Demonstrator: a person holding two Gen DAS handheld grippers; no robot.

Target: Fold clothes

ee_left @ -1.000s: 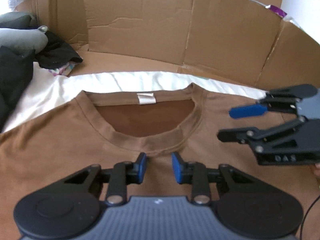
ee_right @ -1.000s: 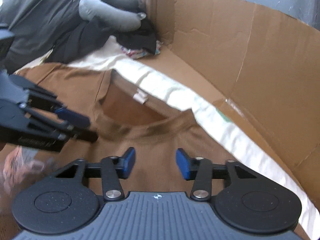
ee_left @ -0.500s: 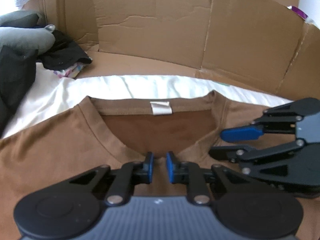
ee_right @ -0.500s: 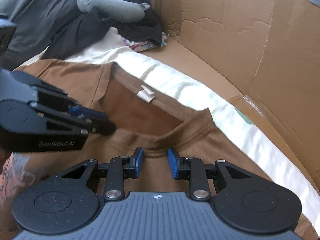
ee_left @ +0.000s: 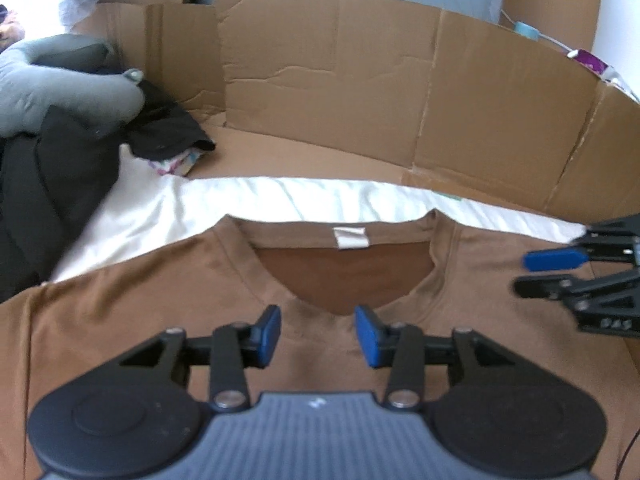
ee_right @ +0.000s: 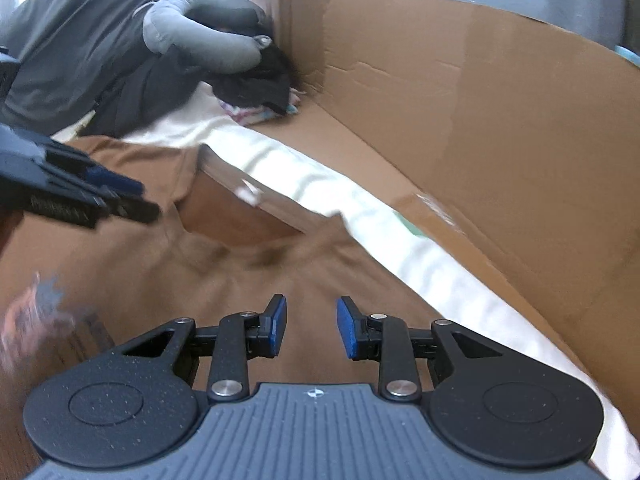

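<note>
Right wrist view blurred; brown tee (ee_right: 132,264) hem cut off.

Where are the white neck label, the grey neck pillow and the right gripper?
white neck label (ee_left: 351,237), left wrist view, middle of the label.
grey neck pillow (ee_left: 60,92), left wrist view, its curved arm.
right gripper (ee_right: 311,332), right wrist view, between its blue fingertips.

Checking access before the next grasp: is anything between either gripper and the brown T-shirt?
Nothing visible. The left gripper hangs open just short of the brown T-shirt's collar, having just opened. The right gripper is open above bare shirt fabric. The dark clothes lie off to one side, on the white sheet.
</note>
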